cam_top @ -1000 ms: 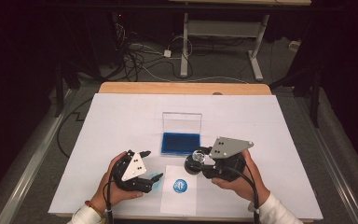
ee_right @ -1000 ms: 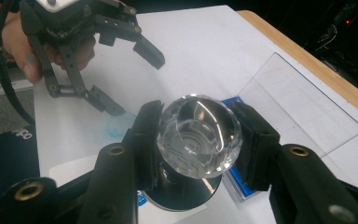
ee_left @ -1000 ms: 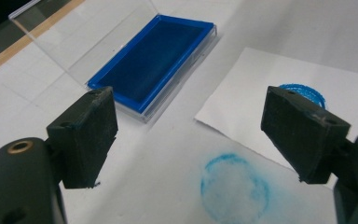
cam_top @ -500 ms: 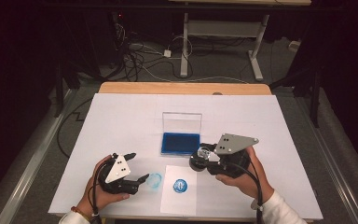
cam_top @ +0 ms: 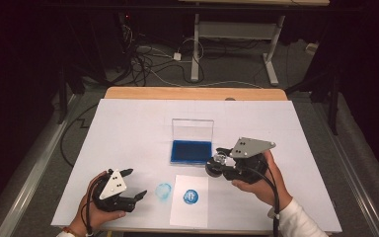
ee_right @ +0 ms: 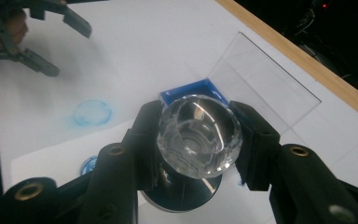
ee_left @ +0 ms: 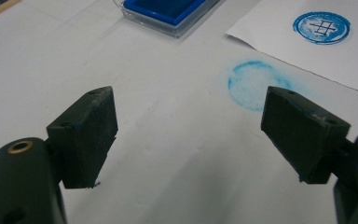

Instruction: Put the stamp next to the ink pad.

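My right gripper is shut on a stamp with a clear faceted knob and a round dark base, held just right of the blue ink pad. The pad sits in a clear case with its lid standing open. A white paper sheet near the front edge bears a round blue print. Left of the sheet, a faint blue ring smudge marks the table. My left gripper is open with nothing between its fingers, left of the smudge; its pads frame bare table.
The white table cover has free room at the left and back. A wooden edge runs along the far side. Cables and desk legs lie on the floor beyond. A cable trails from my right gripper past the sleeve.
My left gripper has drawn back to the left and toward the near edge, away from the paper sheet, uncovering the blue smudge. The right gripper has stayed put with the stamp.
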